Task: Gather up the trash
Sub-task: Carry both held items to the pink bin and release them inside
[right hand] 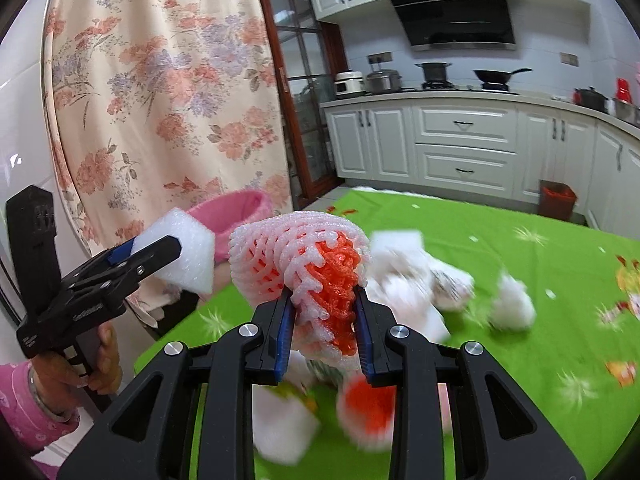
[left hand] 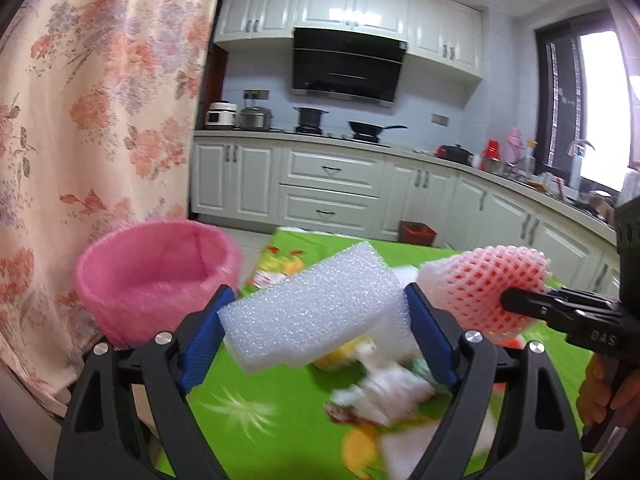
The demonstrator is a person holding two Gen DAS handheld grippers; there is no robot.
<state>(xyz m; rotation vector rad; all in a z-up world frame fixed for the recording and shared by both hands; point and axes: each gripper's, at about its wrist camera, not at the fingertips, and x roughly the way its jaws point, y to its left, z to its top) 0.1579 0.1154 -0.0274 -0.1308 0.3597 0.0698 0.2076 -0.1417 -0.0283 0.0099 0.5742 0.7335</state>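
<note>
Above green tablecloth (left hand: 280,420), foam block (left hand: 316,312) slanted

A home kitchen. The black range hood (left hand: 347,65) hangs under white wall cabinets (left hand: 352,4); below it a pot (left hand: 309,116) and a wok (left hand: 370,128) sit on the stove. Left of the hood stands a rice cooker (left hand: 220,114), farther left a floral curtain (left hand: 100,92); right, a window (left hand: 600,104).

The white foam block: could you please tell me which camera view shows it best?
The left wrist view: the white foam block fills the frame's centre, clamped between the left gripper pads. The right wrist view shows only one corner beyond that gripper's finger.
</note>
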